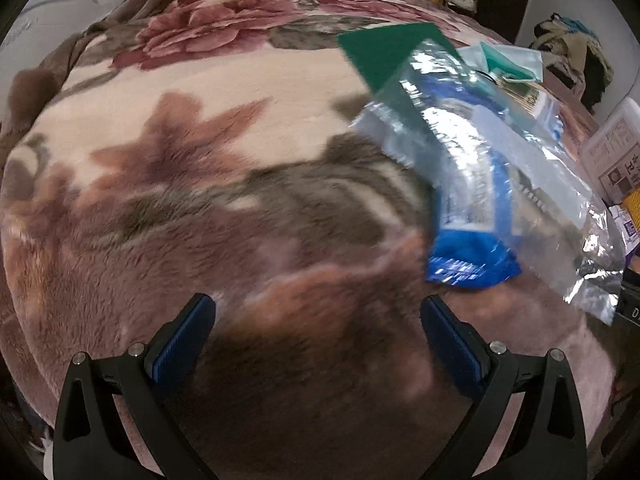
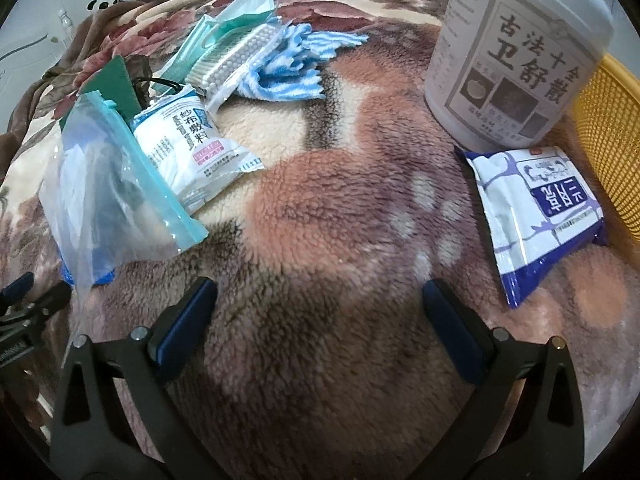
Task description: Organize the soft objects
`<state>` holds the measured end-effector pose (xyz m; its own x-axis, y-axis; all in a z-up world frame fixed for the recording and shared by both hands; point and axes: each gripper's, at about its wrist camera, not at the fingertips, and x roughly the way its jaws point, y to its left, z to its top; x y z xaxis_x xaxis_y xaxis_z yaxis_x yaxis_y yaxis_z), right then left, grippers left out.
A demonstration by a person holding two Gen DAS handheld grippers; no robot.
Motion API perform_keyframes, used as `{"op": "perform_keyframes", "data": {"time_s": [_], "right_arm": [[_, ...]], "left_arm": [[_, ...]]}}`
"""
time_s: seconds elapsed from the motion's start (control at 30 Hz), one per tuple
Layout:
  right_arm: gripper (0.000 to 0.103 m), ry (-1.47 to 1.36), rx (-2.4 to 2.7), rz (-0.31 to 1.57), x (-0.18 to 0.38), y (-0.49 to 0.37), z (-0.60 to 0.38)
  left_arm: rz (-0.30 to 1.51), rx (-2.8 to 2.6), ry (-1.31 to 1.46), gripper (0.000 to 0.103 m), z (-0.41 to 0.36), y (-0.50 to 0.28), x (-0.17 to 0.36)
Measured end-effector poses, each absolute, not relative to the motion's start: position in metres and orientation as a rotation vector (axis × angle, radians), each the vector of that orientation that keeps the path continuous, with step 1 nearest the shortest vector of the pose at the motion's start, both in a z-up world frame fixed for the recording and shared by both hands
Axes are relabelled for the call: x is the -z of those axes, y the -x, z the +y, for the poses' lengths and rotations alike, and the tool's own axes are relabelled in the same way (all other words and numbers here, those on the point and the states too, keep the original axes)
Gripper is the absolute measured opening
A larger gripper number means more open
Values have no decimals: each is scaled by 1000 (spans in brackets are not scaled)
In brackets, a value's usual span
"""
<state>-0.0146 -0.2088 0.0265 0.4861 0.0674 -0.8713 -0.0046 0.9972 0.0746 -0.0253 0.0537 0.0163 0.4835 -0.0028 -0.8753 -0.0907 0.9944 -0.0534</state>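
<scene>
You see a fuzzy, matt plush blanket [image 2: 320, 208] under everything. The zip bag [image 2: 108, 200] is clear, glossy crinkled plastic, the wipes pack [image 2: 536, 216] shiny film, the yellow basket [image 2: 612, 152] perforated hard plastic, the striped cloth [image 2: 288, 68] soft terry.

The big white tub [image 2: 516, 52] has a label printed in large dark characters, 古法十全 above 卫舒散; the small print and little pictures under them are too fine to read. The white gauze packet [image 2: 188, 148] reads 纱布敷料, with a small pink strip marked STERILE. The blue and white tissue pack [image 2: 536, 216] shows 草 and 三 on its dark label. In the left wrist view the print on the blue pack [image 1: 472, 216] is too blurred to read
</scene>
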Motion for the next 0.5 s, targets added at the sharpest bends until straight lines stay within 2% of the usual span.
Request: {"op": "perform_keyframes", "data": {"time_s": [0.5], "right_arm": [[103, -40, -36, 1036, -20, 19, -206]], "left_arm": [[1066, -64, 71, 103, 64, -3, -1]]}}
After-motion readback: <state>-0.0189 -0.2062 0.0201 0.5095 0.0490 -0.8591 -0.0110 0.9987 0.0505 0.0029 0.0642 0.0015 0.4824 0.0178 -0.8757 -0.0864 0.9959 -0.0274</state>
